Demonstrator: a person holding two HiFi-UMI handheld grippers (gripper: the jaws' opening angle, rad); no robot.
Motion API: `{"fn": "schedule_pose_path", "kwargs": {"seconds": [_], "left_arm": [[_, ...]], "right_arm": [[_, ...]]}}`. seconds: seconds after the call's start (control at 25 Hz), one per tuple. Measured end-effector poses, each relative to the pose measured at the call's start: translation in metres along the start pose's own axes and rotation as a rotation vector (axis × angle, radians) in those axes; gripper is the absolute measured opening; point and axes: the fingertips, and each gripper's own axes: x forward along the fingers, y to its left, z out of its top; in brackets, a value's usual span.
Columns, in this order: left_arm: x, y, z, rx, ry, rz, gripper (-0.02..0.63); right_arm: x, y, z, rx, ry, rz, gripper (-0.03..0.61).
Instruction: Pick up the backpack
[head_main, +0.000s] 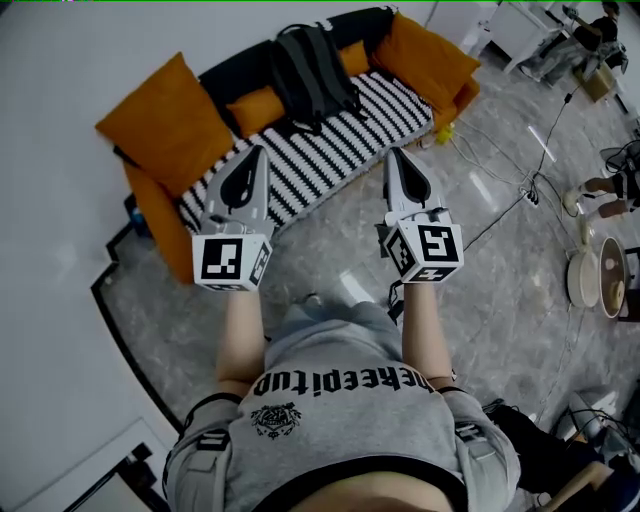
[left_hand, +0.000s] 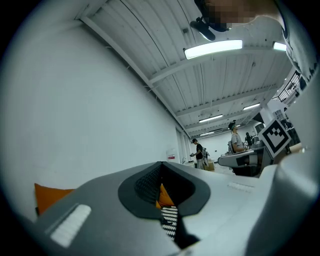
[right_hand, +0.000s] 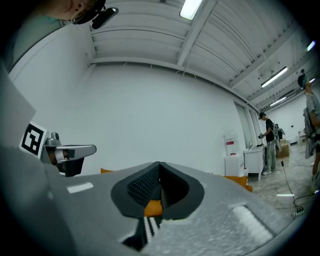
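The black backpack (head_main: 310, 72) stands upright against the back of a sofa (head_main: 330, 150) that has a black-and-white striped seat and orange cushions (head_main: 165, 120). In the head view both grippers are held out side by side, short of the sofa's front edge and apart from the backpack. My left gripper (head_main: 259, 151) is shut with nothing in it, and so is my right gripper (head_main: 394, 153). Through each gripper view's closed jaws only a sliver of striped seat (left_hand: 170, 220) and orange cushion (right_hand: 152, 206) shows. The backpack is hidden in both gripper views.
A white wall (head_main: 60, 200) runs behind and left of the sofa. Cables (head_main: 500, 200) trail over the marble floor to the right, near a small yellow object (head_main: 443, 131). Round appliances (head_main: 598, 275) sit at the far right. People (left_hand: 200, 152) stand far off in the hall.
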Motion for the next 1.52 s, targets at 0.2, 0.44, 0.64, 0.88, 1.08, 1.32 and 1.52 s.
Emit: {"fn": "schedule_pose_path", "kwargs": {"seconds": [0.2, 0.44, 0.64, 0.88, 1.08, 1.32, 1.52], "left_arm": [[-0.002, 0.008, -0.003, -0.014, -0.001, -0.006, 0.012], [0.012, 0.005, -0.007, -0.017, 0.007, -0.021, 0.012], [0.033, 0.011, -0.016, -0.014, 0.01, -0.018, 0.012], [0.074, 0.024, -0.021, -0.006, 0.01, 0.007, 0.011], [0.116, 0.034, -0.025, -0.002, -0.005, 0.021, 0.011], [0.16, 0.036, -0.024, 0.008, -0.002, 0.046, 0.011], [0.191, 0.035, -0.028, 0.024, -0.003, 0.061, 0.011]], "right_arm": [[0.002, 0.01, -0.002, -0.015, 0.004, 0.01, 0.005], [0.008, 0.001, -0.006, 0.001, 0.016, 0.002, 0.005], [0.03, -0.011, -0.011, 0.006, 0.011, 0.014, 0.005], [0.073, -0.036, -0.009, 0.01, 0.001, 0.037, 0.005], [0.116, -0.059, -0.001, 0.005, -0.007, 0.068, 0.005], [0.156, -0.087, 0.006, -0.001, -0.011, 0.107, 0.005], [0.18, -0.109, 0.008, 0.002, -0.014, 0.133, 0.005]]}}
